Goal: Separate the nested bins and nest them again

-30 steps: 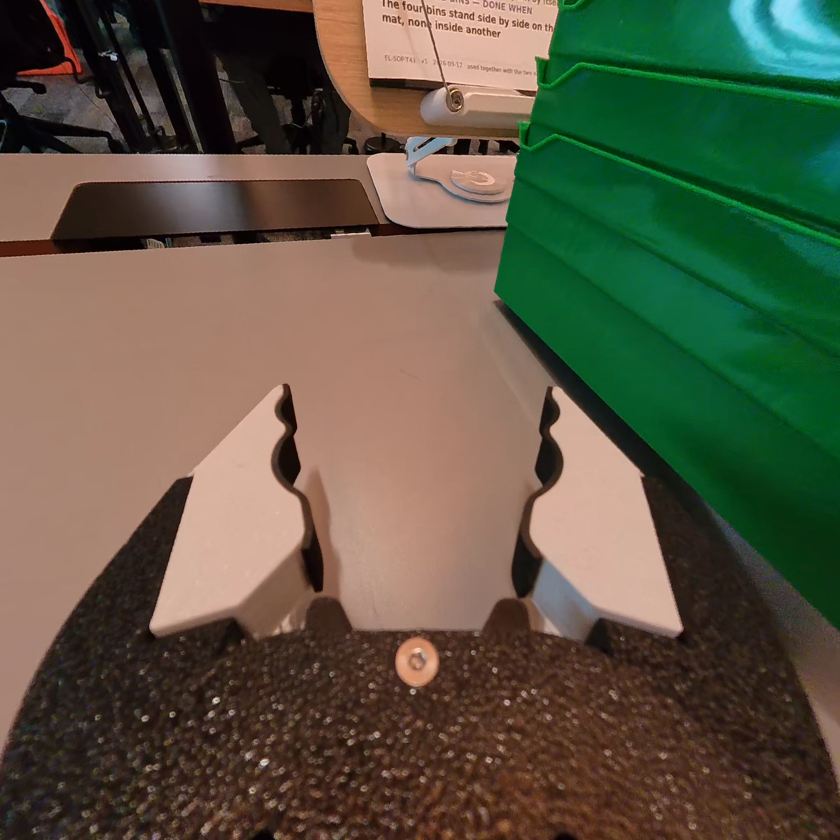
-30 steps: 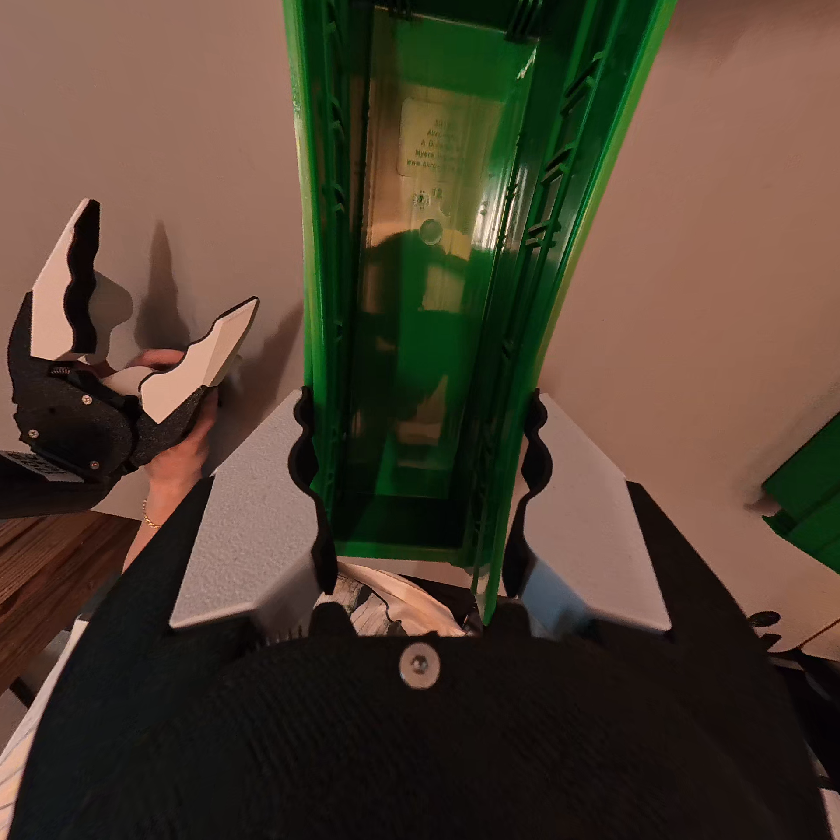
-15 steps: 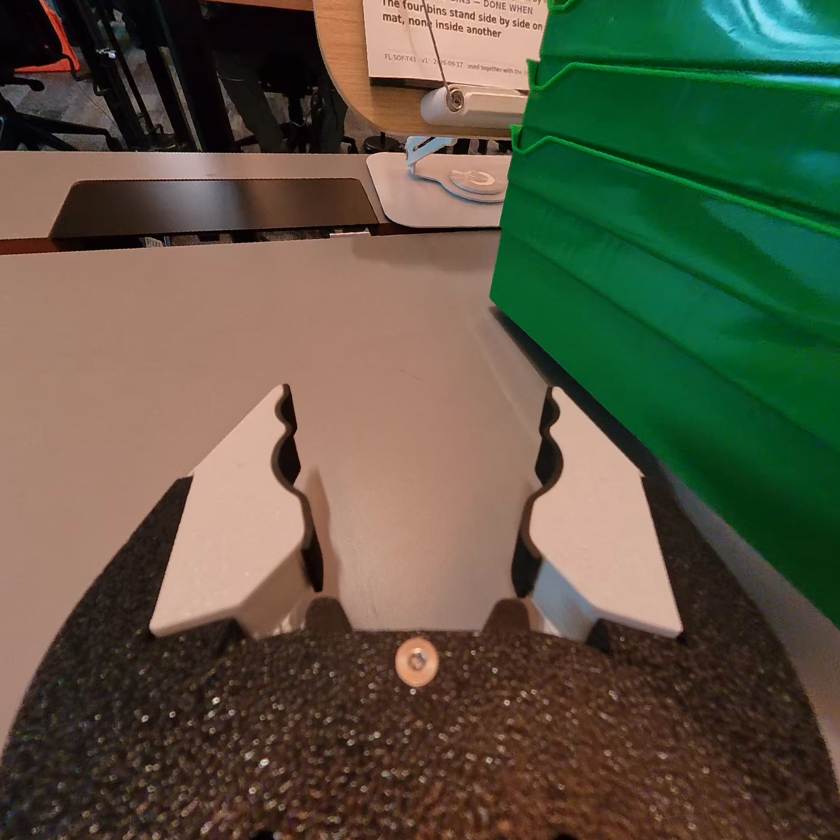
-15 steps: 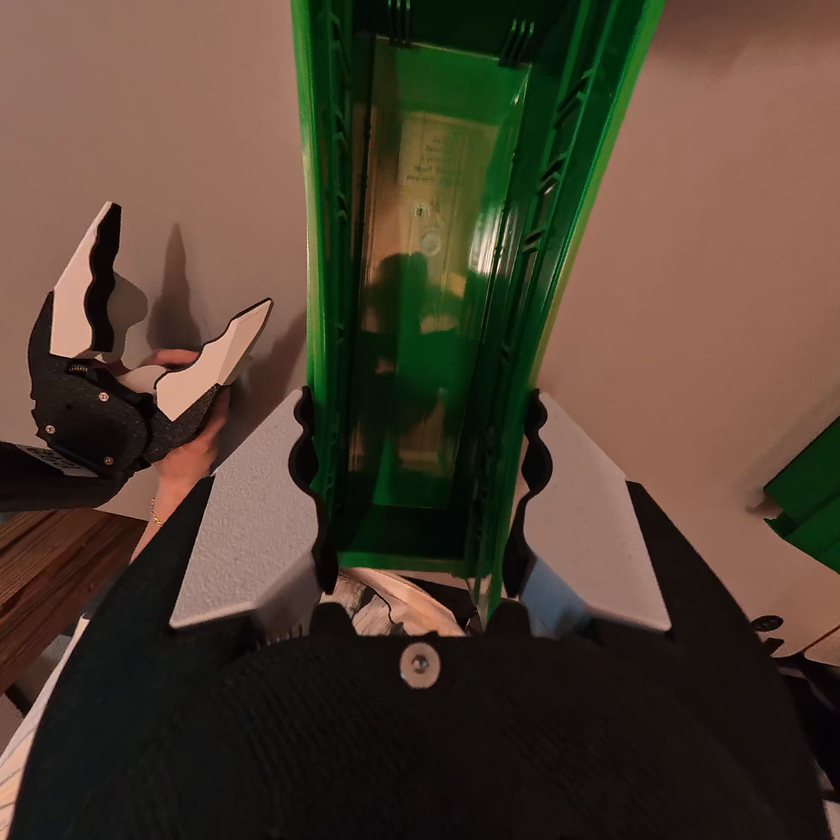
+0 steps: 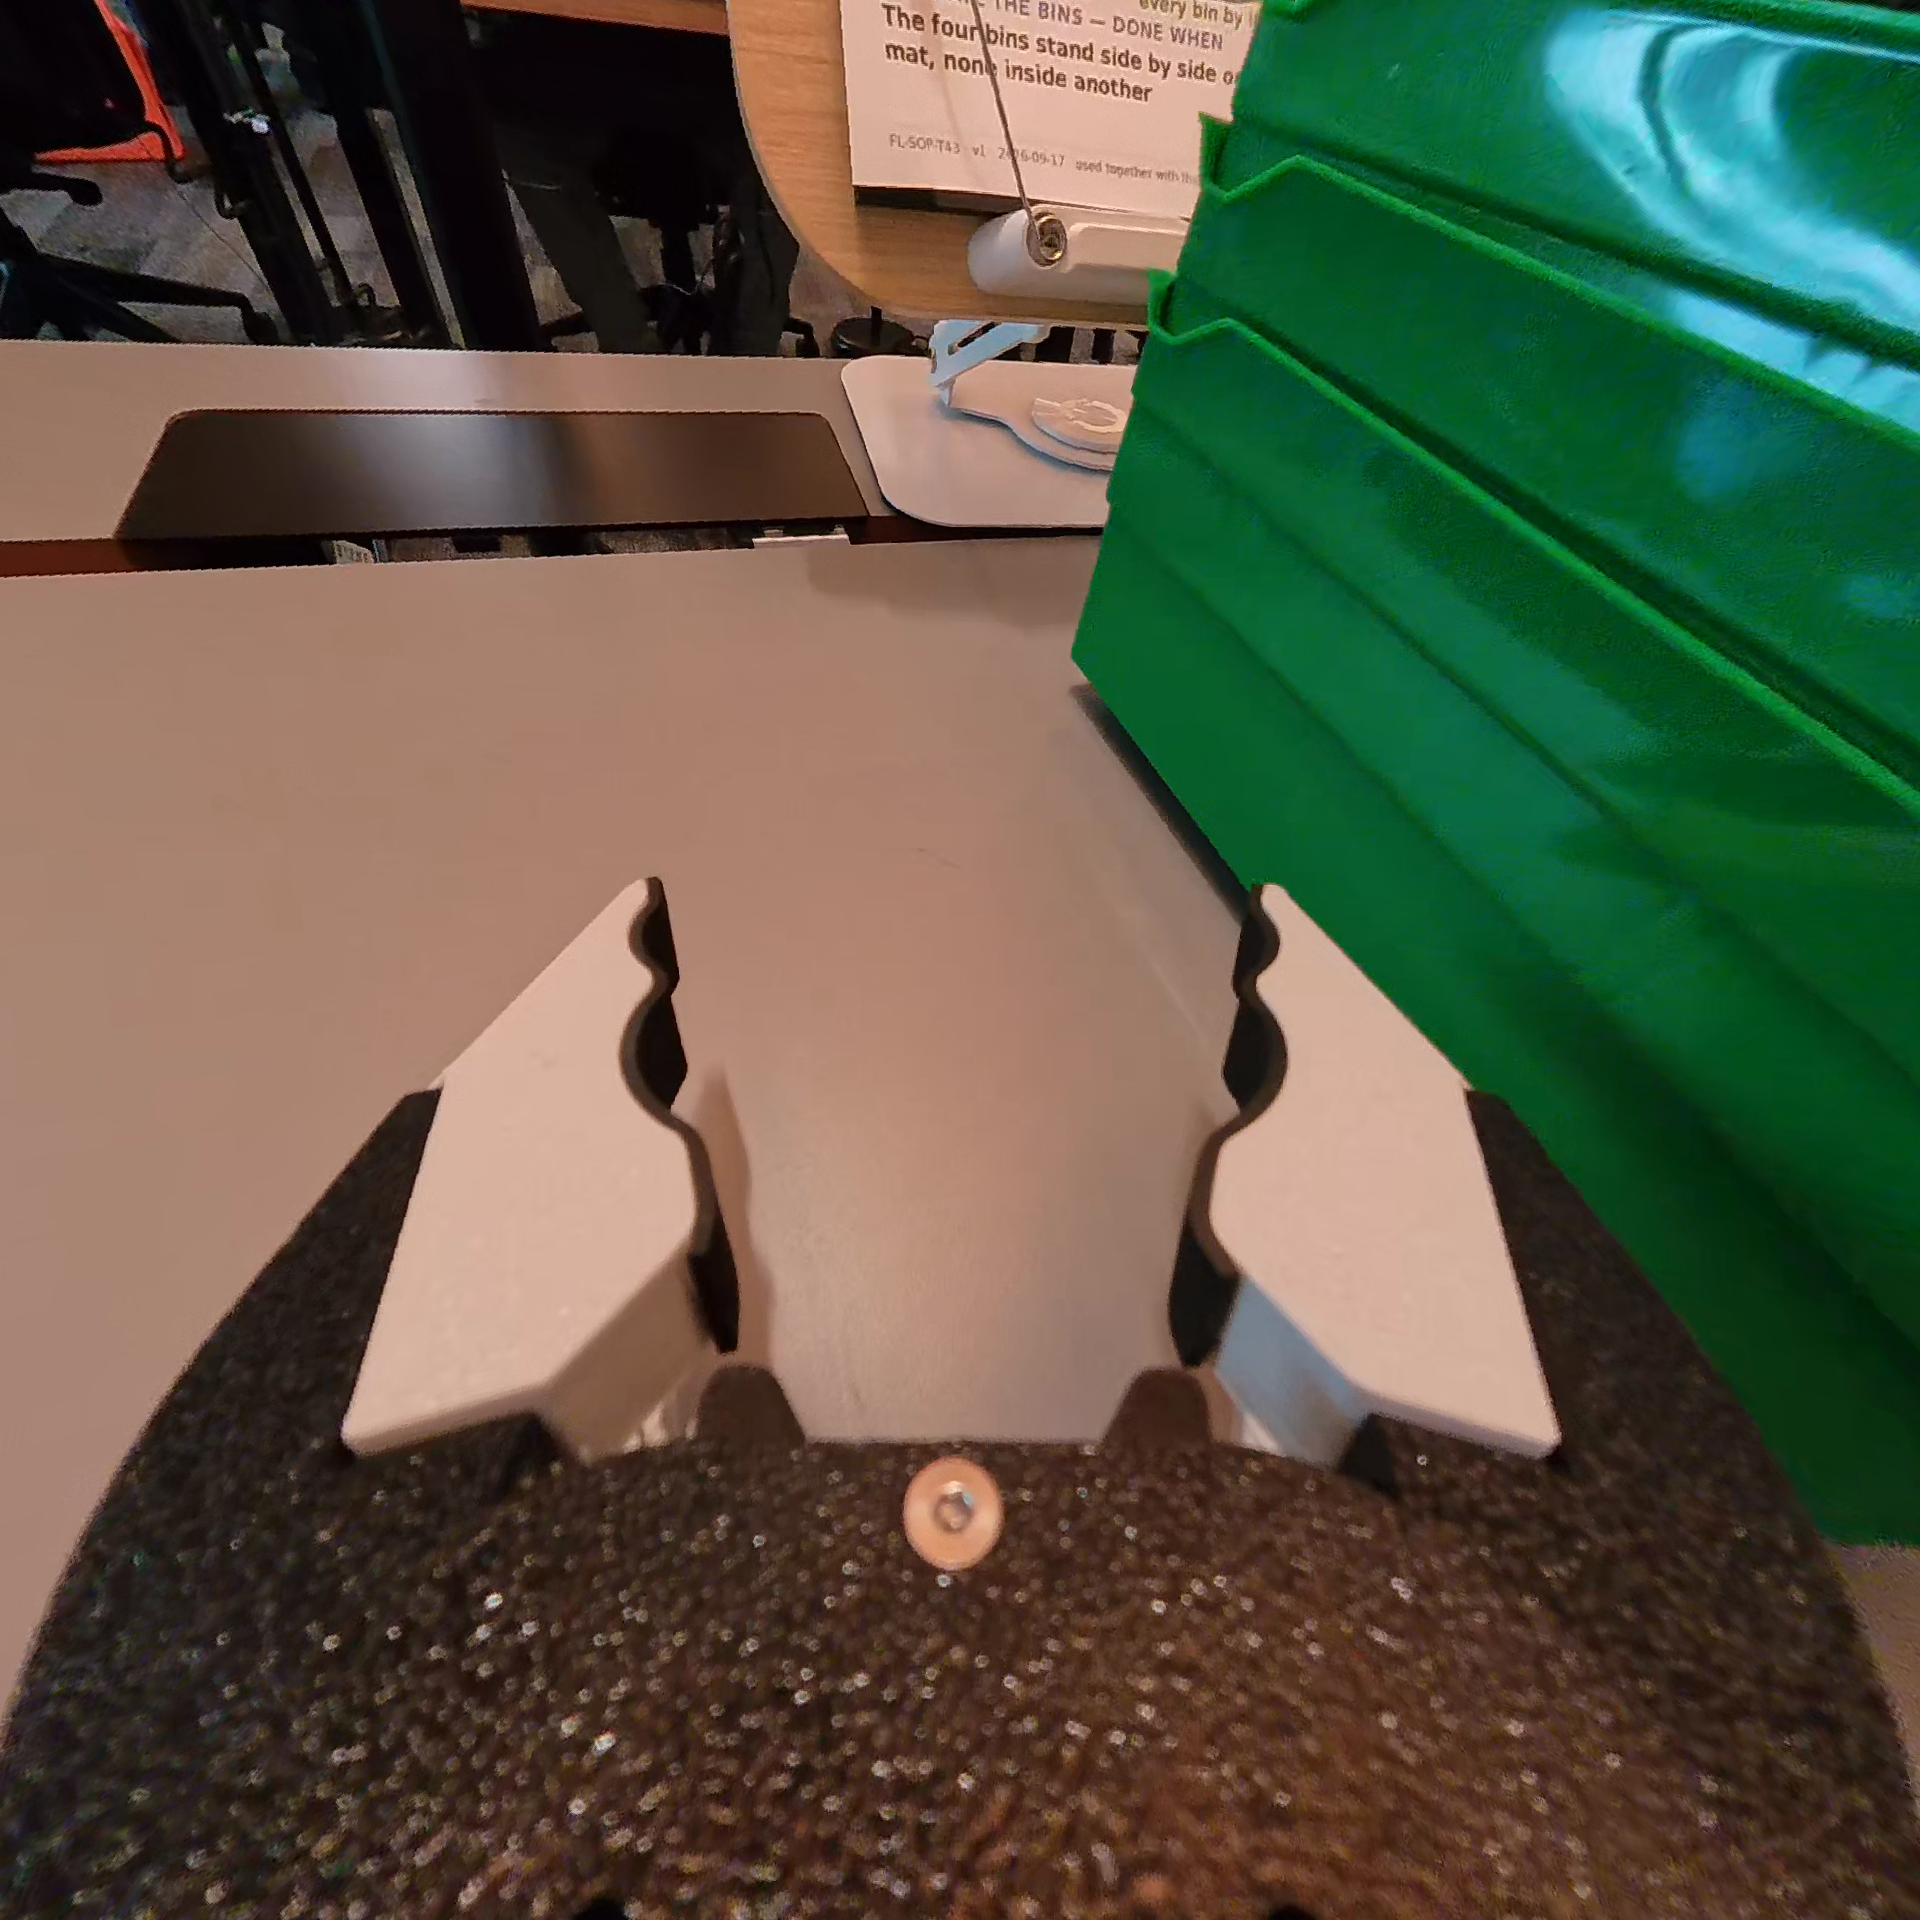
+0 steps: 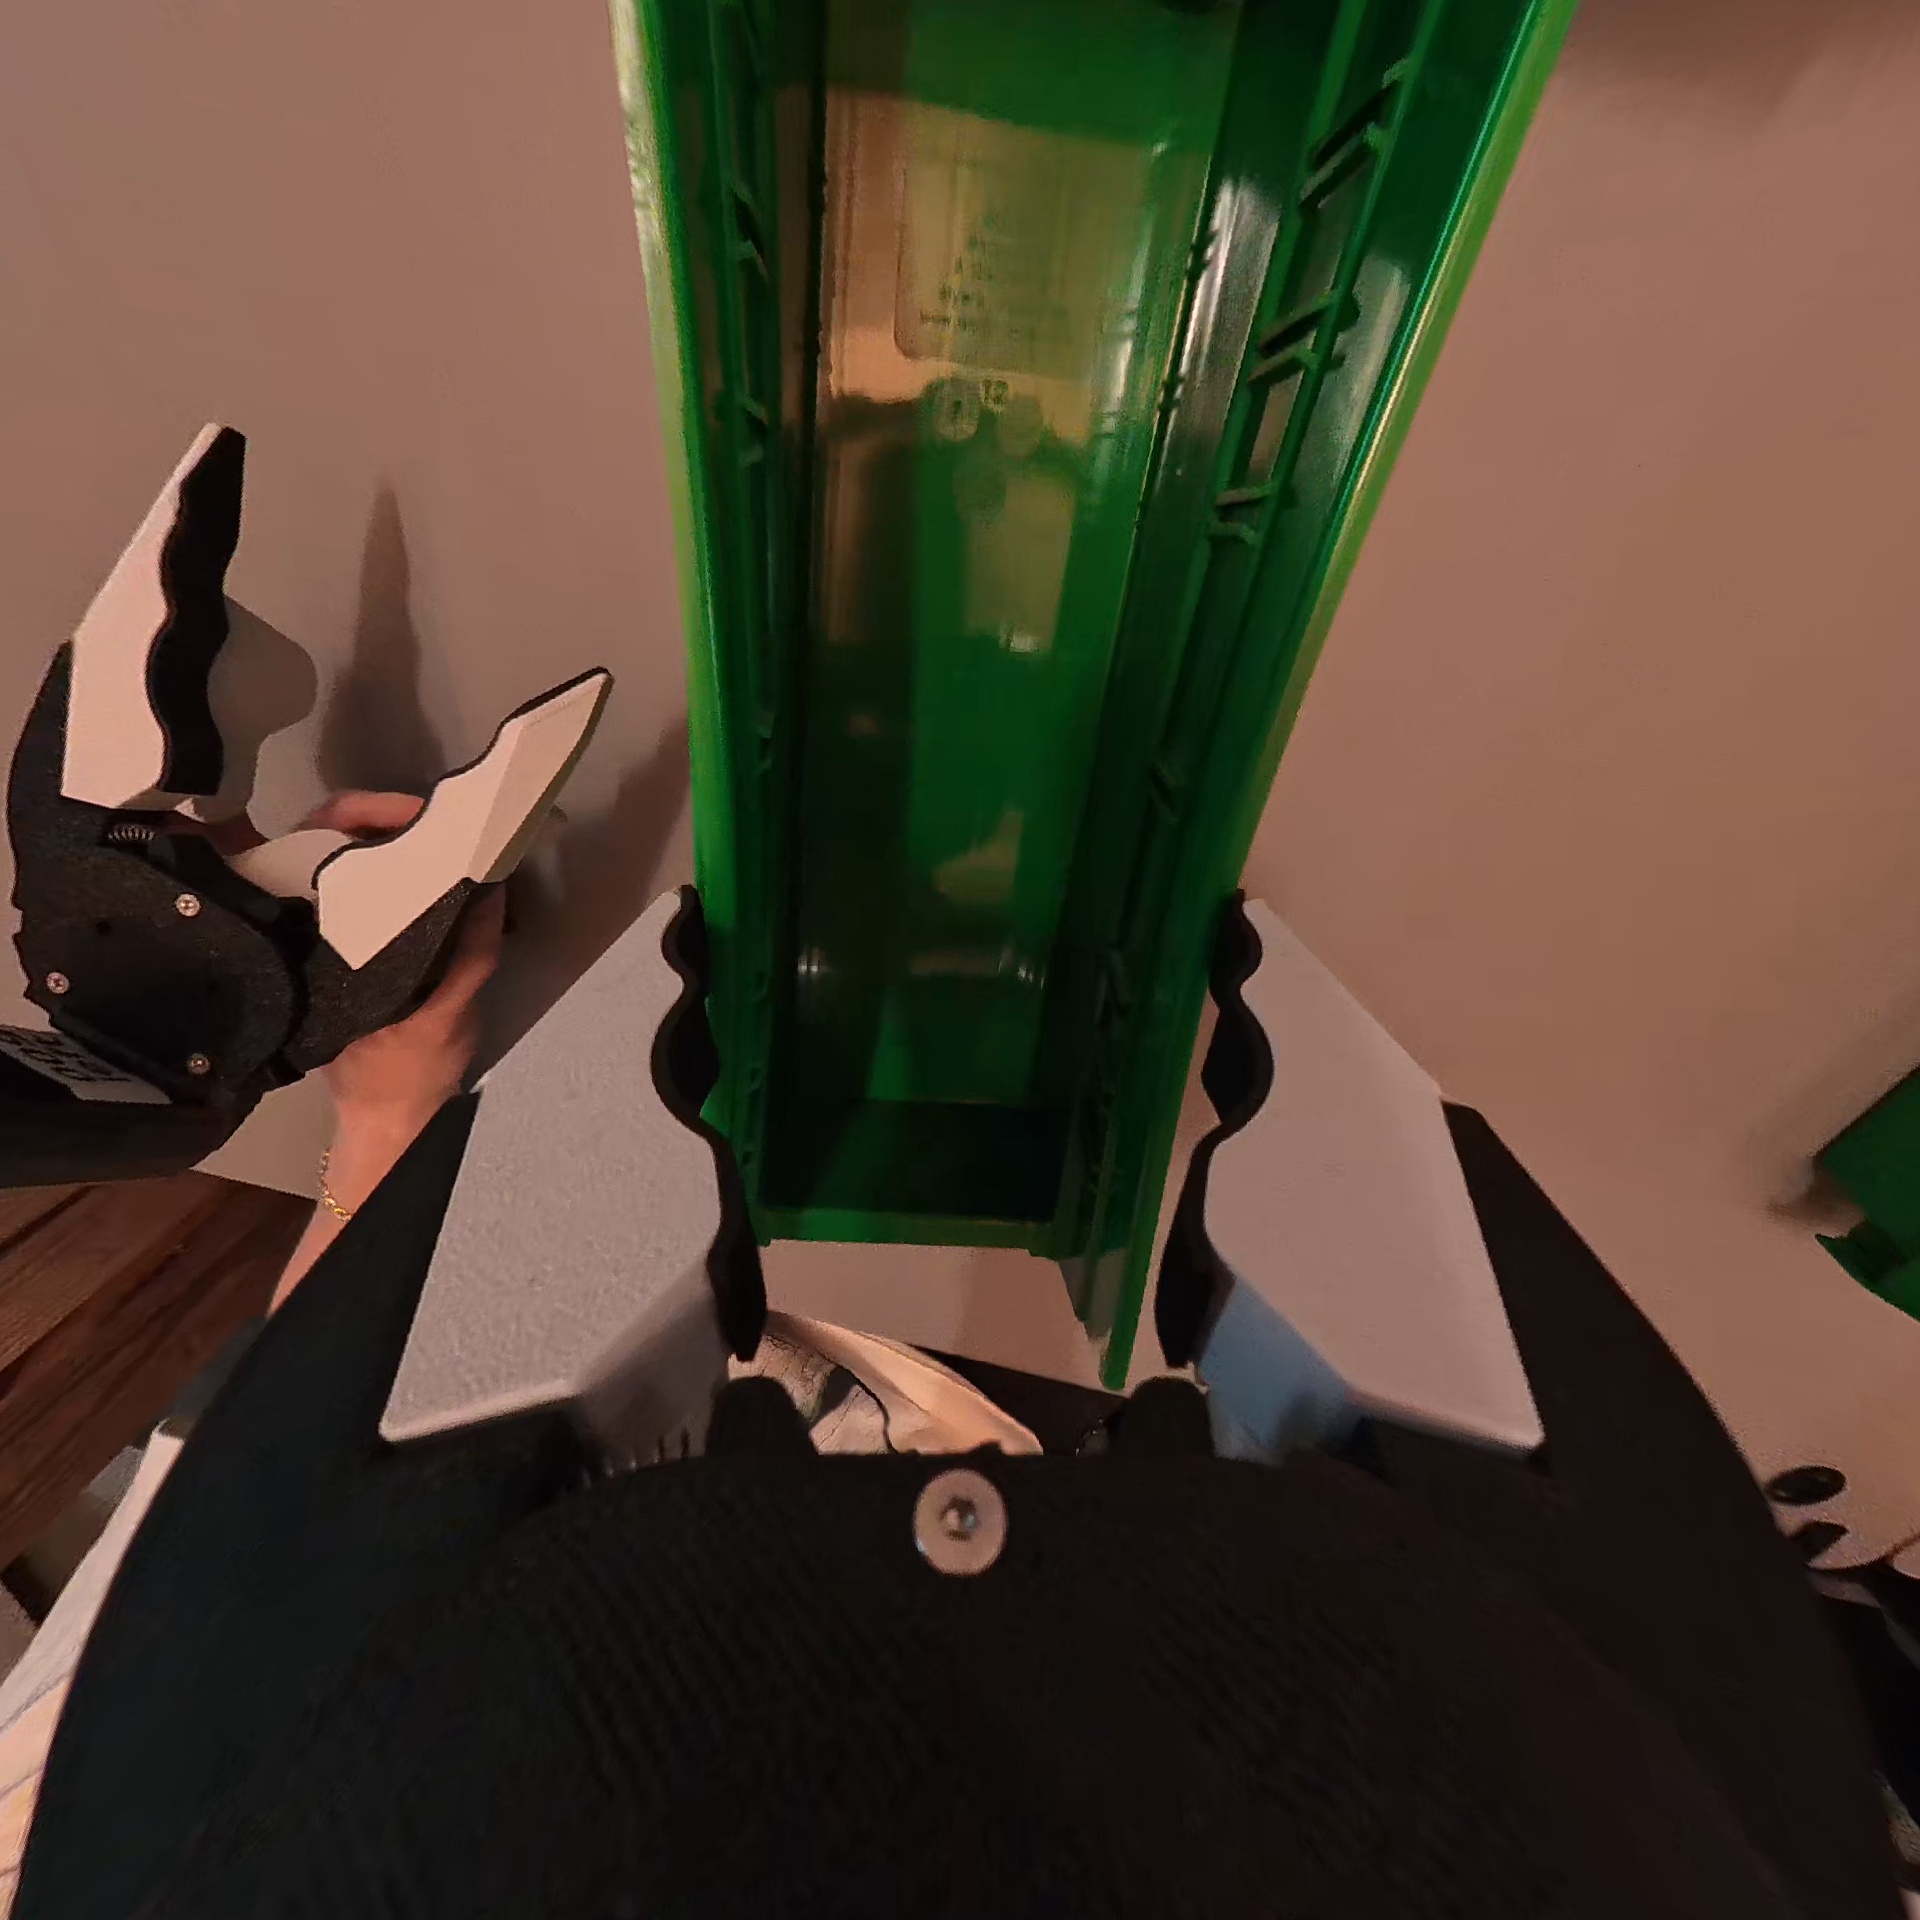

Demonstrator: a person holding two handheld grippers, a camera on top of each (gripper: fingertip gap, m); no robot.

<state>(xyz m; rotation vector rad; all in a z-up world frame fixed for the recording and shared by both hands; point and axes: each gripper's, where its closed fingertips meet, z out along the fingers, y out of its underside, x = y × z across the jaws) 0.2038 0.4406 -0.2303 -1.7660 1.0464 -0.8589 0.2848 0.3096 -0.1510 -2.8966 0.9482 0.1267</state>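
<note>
The nested green bins (image 6: 966, 644) are a long, narrow stack with their open side facing the right wrist camera. My right gripper (image 6: 956, 935) straddles the stack's near end, with a pad against each long outer wall, shut on it. In the left wrist view the same stack (image 5: 1507, 582) fills the right side and shows several stepped rims. My left gripper (image 5: 951, 904) is open and empty over the grey mat (image 5: 520, 779), just left of the stack. It also shows in the right wrist view (image 6: 405, 582), held by a hand and apart from the bins.
Another piece of green bin (image 6: 1875, 1195) sits at the right edge. At the back are a black panel (image 5: 488, 468), a white pad (image 5: 977, 447) and a clipboard with a printed sheet (image 5: 1039, 94). A brown wooden surface (image 6: 94, 1309) lies beyond the mat's near edge.
The stack has moved left in the left wrist view, closer to my left gripper. In the right wrist view the left gripper has come nearer the bins.
</note>
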